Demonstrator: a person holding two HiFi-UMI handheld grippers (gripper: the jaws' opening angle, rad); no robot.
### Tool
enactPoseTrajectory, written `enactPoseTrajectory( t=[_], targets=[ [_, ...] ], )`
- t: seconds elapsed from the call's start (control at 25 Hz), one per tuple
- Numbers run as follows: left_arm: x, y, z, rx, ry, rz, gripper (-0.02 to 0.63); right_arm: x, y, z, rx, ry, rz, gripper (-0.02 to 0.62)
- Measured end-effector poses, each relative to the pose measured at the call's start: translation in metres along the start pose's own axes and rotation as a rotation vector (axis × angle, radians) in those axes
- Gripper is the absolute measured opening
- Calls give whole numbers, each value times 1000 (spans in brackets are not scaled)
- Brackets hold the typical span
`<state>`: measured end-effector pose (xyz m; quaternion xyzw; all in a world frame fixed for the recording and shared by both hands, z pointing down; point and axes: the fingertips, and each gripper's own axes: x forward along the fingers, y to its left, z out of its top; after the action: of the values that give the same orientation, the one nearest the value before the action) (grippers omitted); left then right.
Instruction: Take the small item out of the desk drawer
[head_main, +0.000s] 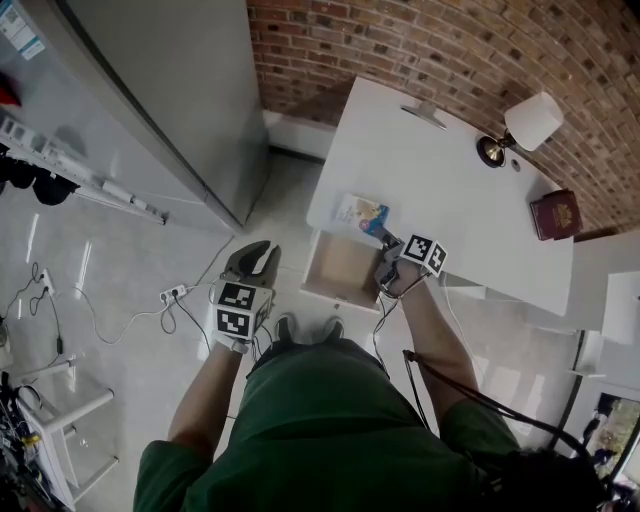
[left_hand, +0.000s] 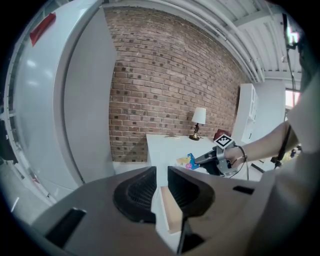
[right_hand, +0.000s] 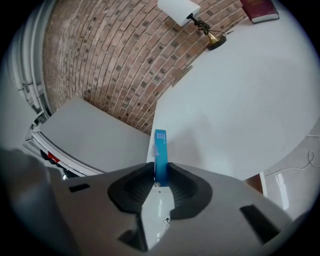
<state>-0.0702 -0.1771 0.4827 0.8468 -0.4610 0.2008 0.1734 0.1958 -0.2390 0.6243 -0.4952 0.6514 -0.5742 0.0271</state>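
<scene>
At the far left a tall grey metal cabinet (head_main: 150, 100) stands on the pale floor, with a white power strip (head_main: 173, 293) and its cables lying near its foot. Your left gripper (head_main: 257, 252) hangs over the floor between that cabinet and the desk. Its dark jaws stand a little apart and there is nothing between them (left_hand: 161, 175). Just to its right, the shallow light-wood drawer (head_main: 340, 268) is pulled out from under the white surface (head_main: 440, 190), and what shows of its bottom is bare. The small flat blue-and-yellow packet (head_main: 360, 214) is out of the drawer, over the front left corner of the surface. Whether it touches the top cannot be told. Your right gripper (head_main: 385, 237) is clamped on it. Seen from that gripper (right_hand: 160, 172), the packet (right_hand: 160, 150) shows edge-on, a thin blue strip sticking out past the pads that squeeze it. Farther right on the surface, by the brick wall, stand a brass-based lamp with a white shade (head_main: 520, 128) and, near it, a closed maroon book (head_main: 556, 214).
</scene>
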Motion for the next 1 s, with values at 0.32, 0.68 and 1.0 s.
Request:
enactPoseTrajectory(
  t=[0.32,0.68,1.0],
  targets=[
    [0,-1,-13,-14,29,-8,61,1,-27,-1,-12,7,-88,103],
    [-4,5,-27,-42,70,-7,61,0,-50,-4,-53,16,-149,187],
    [6,15,-11,-12,21,2,61,-20,-16,22,-273,-57,-177,155]
  ],
)
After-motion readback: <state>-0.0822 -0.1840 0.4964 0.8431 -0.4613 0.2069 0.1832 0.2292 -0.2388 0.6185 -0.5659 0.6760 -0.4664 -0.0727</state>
